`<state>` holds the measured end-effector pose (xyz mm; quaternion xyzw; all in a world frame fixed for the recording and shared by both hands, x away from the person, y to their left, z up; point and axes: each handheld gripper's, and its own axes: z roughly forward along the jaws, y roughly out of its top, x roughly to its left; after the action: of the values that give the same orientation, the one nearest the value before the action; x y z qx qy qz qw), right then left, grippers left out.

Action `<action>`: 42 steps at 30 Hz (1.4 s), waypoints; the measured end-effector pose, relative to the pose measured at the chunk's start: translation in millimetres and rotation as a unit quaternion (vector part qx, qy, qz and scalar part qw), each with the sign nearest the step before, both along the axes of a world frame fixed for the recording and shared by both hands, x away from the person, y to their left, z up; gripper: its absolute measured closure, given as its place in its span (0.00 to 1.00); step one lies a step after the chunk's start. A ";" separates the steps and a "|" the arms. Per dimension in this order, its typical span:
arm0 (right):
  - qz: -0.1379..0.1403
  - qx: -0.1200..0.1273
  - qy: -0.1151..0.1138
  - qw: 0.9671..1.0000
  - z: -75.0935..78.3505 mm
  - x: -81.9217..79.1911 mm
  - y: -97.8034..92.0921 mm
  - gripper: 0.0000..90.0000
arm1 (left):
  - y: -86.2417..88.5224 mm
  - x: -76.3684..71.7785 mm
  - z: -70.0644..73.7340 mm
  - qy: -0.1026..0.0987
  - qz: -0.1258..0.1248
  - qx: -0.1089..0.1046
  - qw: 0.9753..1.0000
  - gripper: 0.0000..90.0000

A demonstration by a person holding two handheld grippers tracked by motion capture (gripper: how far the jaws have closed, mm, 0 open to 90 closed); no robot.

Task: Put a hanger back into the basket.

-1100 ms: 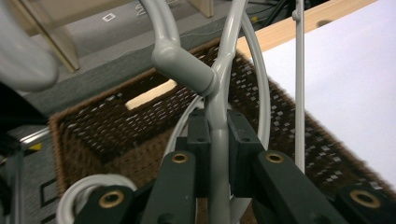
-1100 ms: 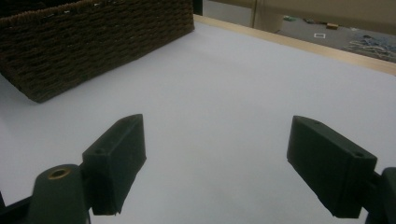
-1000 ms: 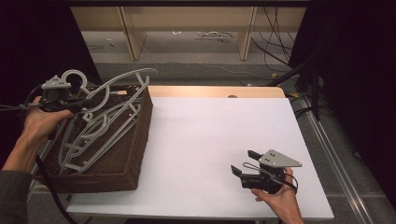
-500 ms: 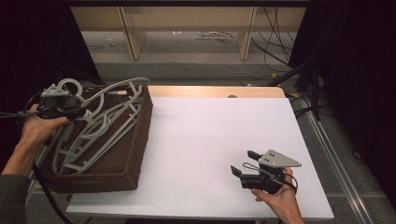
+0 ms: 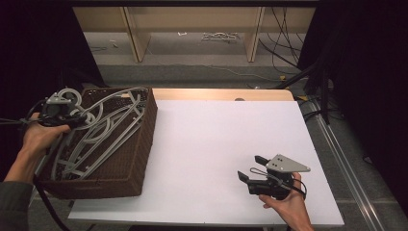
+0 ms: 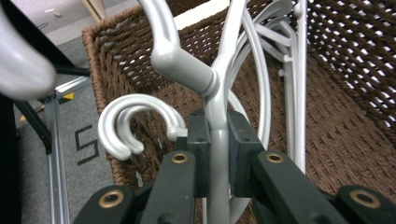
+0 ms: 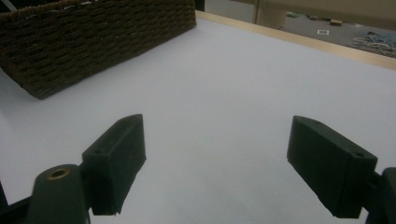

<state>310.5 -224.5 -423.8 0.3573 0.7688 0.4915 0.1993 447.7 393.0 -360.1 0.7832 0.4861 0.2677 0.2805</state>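
My left gripper (image 6: 218, 154) is clamped on the neck of a grey plastic hanger (image 6: 215, 88), jaws pressed against both sides of the stem just below its hook. In the high view that gripper (image 5: 79, 119) sits at the 9 o'clock edge of the table, over the near-left corner of the brown wicker basket (image 5: 144, 144), and the hanger (image 5: 103, 132) lies tilted inside with several more grey hangers. Another hanger's curled hook (image 6: 135, 121) shows just beside my jaws at 9 o'clock. On the floor beyond the basket I can read a dark mark like a "5" or "S" (image 6: 87, 145).

My right gripper (image 5: 251, 168) rests at 5 o'clock on the white table (image 5: 216, 139), jaws wide apart and holding nothing, well apart from the basket (image 7: 93, 42).
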 end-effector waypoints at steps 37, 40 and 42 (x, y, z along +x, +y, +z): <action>0.002 -0.006 0.003 1.000 -1.6 1.4 -0.4 0.23 | -31.9 -20.1 -5.3 -0.018 0.023 -0.028 0.999 0.48; -0.001 0.001 -0.004 1.000 -2.2 1.7 0.4 0.23 | -40.4 -27.1 -0.1 -0.033 0.020 -0.042 0.998 0.42; 0.000 -0.002 -0.001 1.000 -1.2 1.2 -0.1 0.23 | -46.6 -33.0 4.1 -0.045 0.017 -0.052 0.997 0.39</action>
<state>311.6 -224.5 -425.0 0.3565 0.7695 0.4905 0.2006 414.7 346.4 -356.0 0.7464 0.4991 0.2819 0.3381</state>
